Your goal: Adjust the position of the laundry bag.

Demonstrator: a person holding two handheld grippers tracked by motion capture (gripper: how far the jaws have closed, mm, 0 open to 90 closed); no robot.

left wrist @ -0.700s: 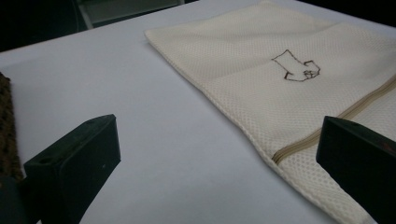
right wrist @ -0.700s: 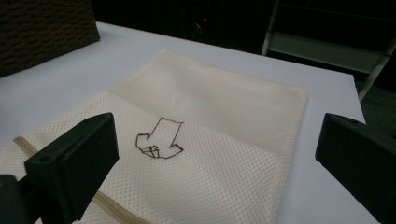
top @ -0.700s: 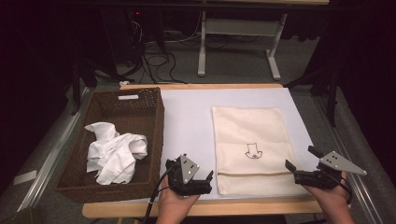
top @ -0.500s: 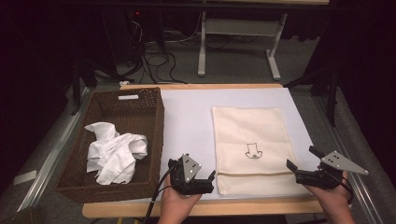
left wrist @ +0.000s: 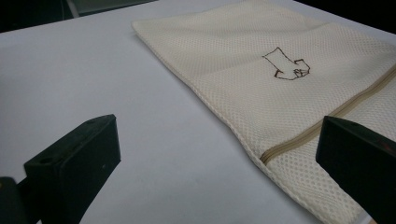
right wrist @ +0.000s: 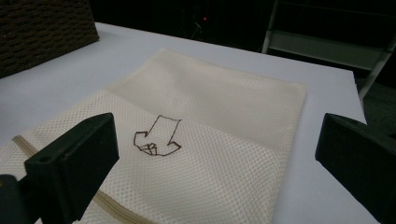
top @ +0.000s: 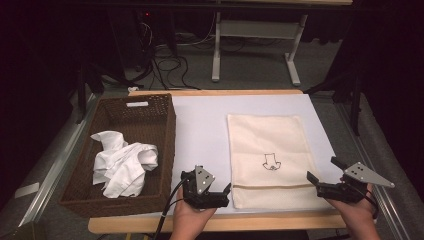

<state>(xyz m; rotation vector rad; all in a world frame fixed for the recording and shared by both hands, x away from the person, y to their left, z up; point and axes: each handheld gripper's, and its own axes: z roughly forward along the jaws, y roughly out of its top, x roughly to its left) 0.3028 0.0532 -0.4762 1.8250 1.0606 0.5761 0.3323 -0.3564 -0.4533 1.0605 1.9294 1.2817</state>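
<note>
Both grippers wait at the near edge of the mesh bag, nothing gripped yet.

Left of the bag stands the basket with a white cloth. The left gripper is just beside the bag's near left corner, the right gripper at its near right corner; both jaws are apart. Probably the next move is to take the zipper edge.

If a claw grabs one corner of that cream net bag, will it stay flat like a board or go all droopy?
Probably droopy: the mesh bag is thin netted fabric lying flat on the table, so it would likely sag and fold. It looks empty, so it should be light. The zipper along one end may hang a little stiffer than the rest.
</note>
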